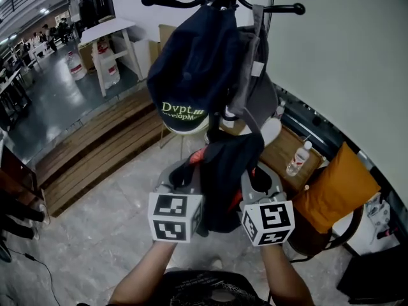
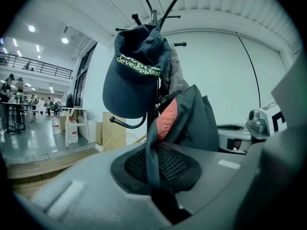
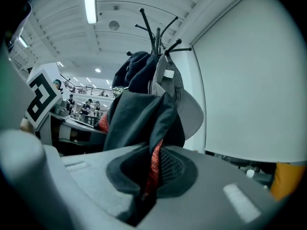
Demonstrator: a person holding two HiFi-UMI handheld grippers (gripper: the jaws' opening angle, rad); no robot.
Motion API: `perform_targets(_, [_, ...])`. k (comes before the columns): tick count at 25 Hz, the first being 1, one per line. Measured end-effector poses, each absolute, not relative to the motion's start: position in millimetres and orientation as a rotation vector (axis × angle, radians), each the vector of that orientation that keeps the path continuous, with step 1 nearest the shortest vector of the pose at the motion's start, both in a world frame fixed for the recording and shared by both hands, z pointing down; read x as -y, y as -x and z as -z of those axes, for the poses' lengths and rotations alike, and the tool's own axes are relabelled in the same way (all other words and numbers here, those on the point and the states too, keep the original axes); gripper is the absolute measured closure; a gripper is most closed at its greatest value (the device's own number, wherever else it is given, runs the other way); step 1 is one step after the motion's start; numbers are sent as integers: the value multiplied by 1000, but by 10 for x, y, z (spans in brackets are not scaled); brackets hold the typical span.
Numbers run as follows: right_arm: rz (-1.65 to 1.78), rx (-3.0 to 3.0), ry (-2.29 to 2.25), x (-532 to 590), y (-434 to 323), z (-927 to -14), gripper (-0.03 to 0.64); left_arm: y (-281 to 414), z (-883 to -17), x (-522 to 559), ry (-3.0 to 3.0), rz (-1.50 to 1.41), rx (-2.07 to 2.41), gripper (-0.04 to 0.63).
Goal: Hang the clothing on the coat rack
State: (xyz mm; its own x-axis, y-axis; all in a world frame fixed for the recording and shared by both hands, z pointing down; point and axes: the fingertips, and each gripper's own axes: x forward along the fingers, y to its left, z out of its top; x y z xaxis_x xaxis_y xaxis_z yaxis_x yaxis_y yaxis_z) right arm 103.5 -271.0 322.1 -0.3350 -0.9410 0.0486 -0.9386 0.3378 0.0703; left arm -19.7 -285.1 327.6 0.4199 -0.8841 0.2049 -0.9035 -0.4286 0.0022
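Dark garment (image 1: 224, 171) is up in the air, left hand-held gripper (image 1: 187, 171) and right hand-held gripper (image 1: 256, 178) both clamped on it, just below the coat rack (image 1: 280, 8); navy cap (image 1: 191, 69) and grey cap (image 1: 261, 94) crowd its hooks.

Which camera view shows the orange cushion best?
The head view: the orange cushion shows almost whole. The right gripper view catches only a corner at its edge; the left gripper view misses it.

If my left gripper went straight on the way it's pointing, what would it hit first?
Beyond the dark garment that the left gripper holds, most likely the navy cap hanging on the coat rack, with its pole close behind; depth is unclear.
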Motion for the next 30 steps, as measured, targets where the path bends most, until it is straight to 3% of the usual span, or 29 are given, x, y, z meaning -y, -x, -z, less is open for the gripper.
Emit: perform_targets(30, [15,2637,-1602,3086,-973,-3417,591,136,-3374,3120,-2450,-256,1752,568])
